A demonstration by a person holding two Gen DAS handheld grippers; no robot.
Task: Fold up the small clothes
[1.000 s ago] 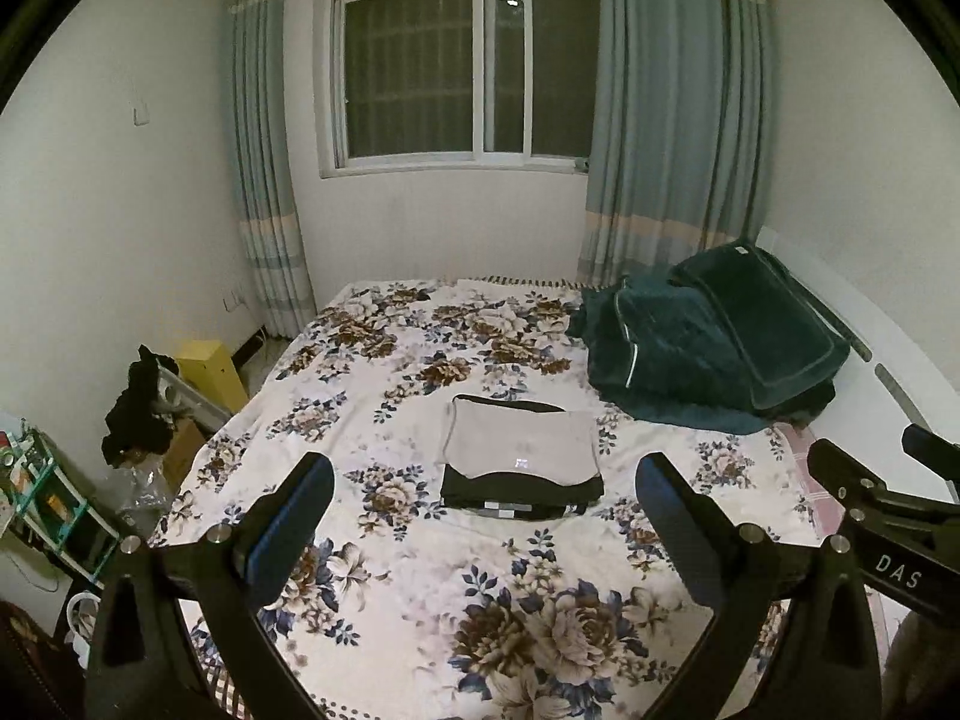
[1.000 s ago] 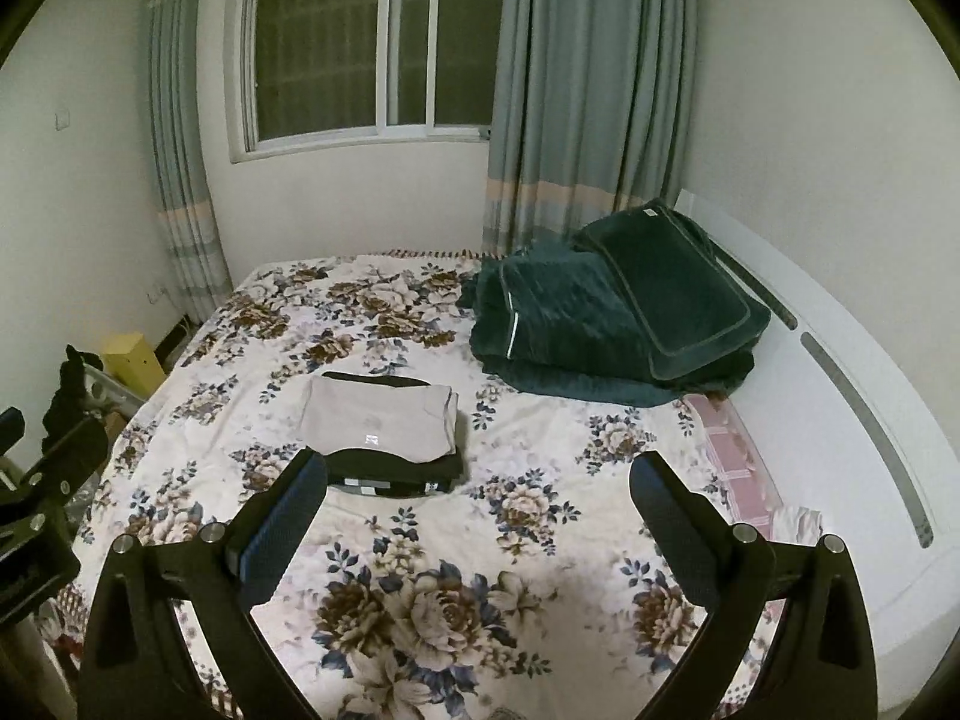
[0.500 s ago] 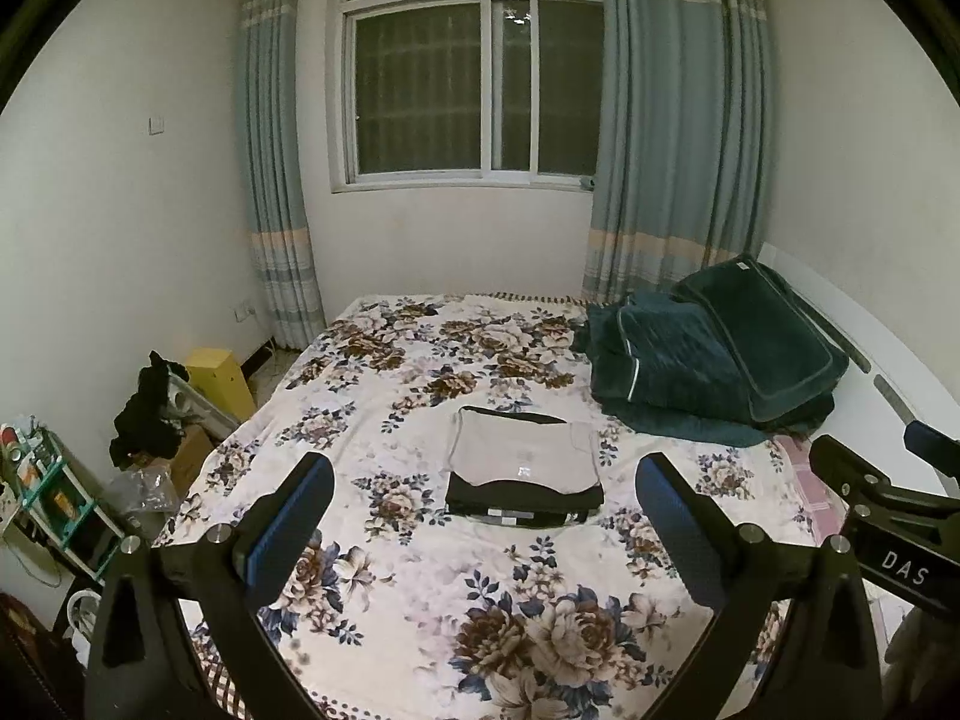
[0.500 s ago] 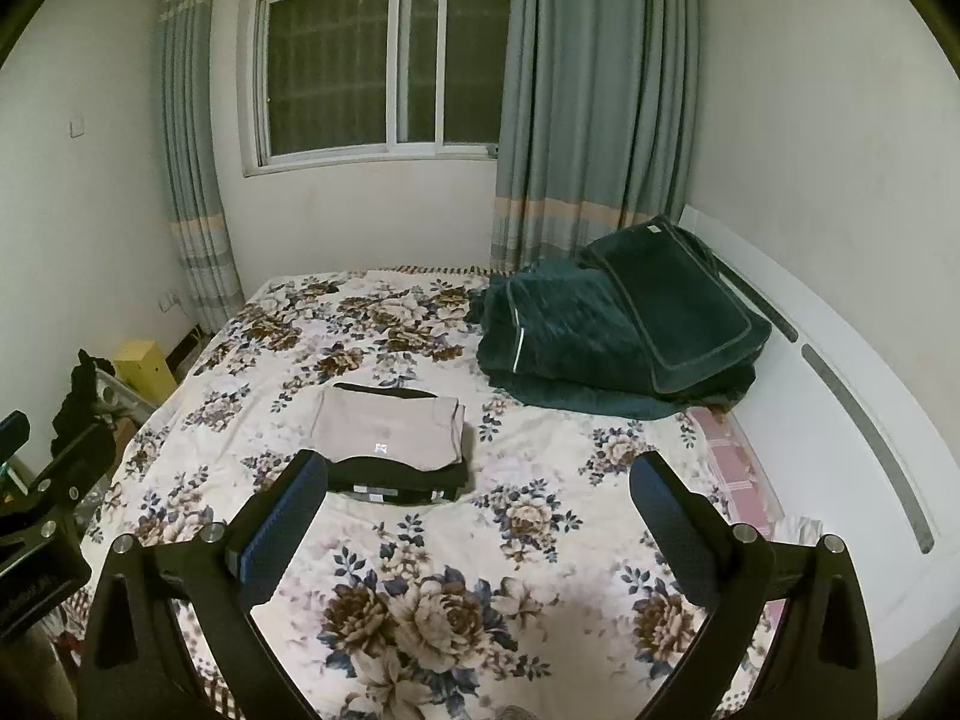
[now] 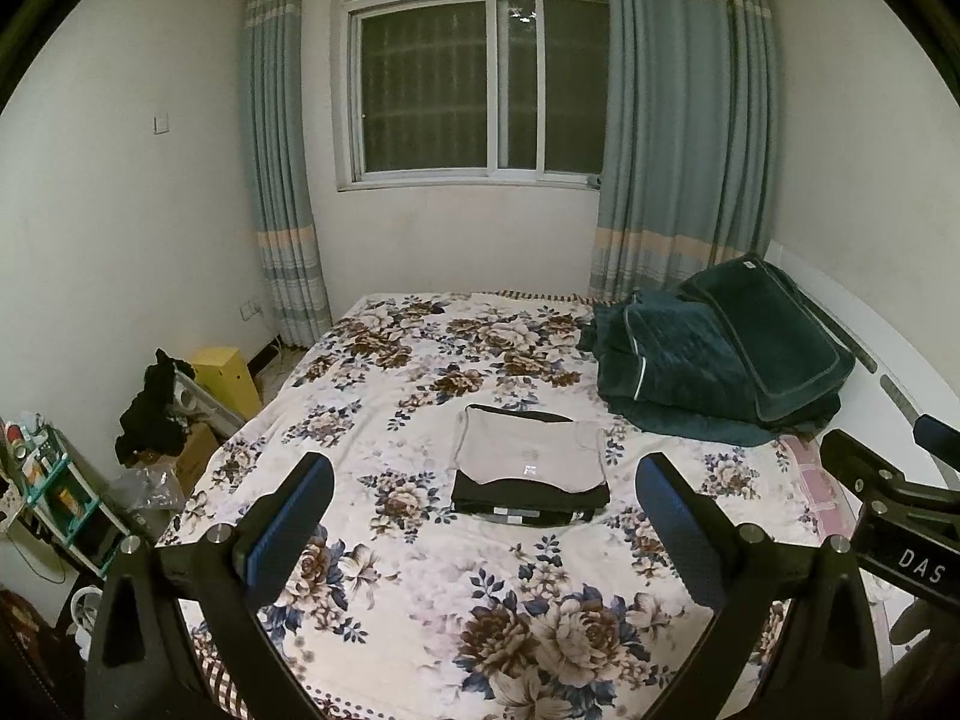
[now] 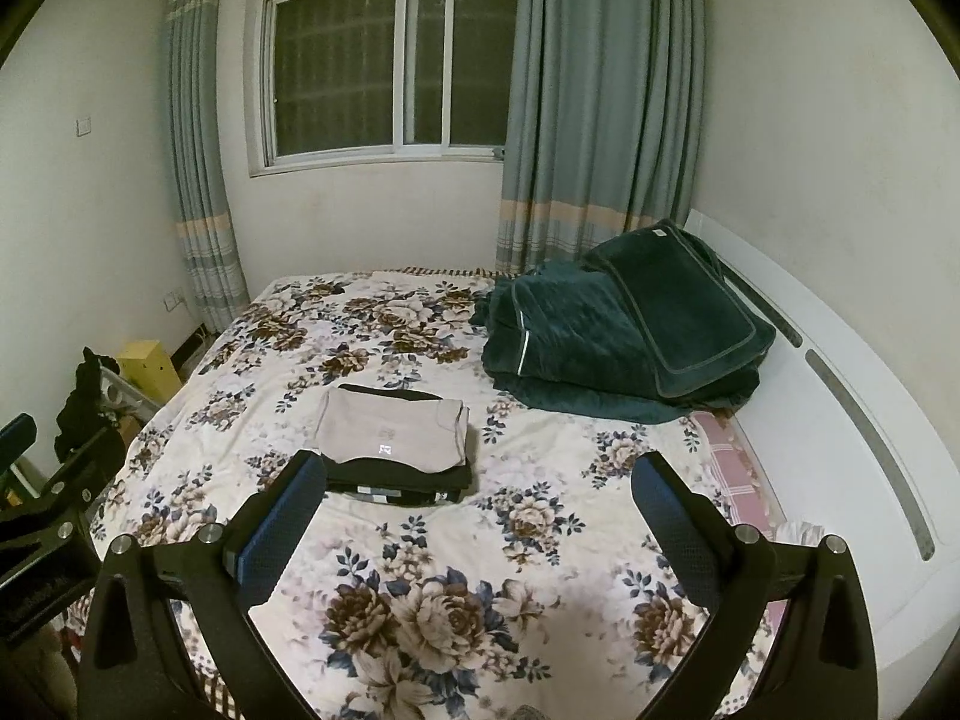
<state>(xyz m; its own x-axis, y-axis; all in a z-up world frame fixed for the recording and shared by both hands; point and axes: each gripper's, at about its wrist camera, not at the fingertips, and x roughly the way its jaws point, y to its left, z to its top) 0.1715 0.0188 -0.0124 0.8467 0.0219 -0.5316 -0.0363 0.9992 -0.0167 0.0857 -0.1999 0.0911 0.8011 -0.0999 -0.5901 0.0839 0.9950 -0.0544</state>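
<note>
Nearest the left wrist camera, the left gripper (image 5: 483, 516) hangs above the bed with its blue-padded fingers spread wide and nothing between them; the right gripper (image 6: 474, 516) hangs the same way, wide apart and empty. Beneath both lies the floral bedspread (image 5: 420, 588), loose and soft-looking. Further on, near the middle of the bed and clear of both grippers, sits a stack of folded clothes (image 5: 531, 468): a beige garment (image 6: 393, 429) folded square on top of dark ones (image 6: 399, 483). The fabric looks light, limp and not at all fragile, so it would likely sag and unfold if lifted by one corner; pinching both near corners, or sliding under the whole pile, seems safer. Beyond, against the white headboard (image 6: 840, 372), a dark green quilt (image 5: 720, 354) is heaped, with curtains (image 5: 678, 120) and a window (image 5: 474, 78) behind.
</note>
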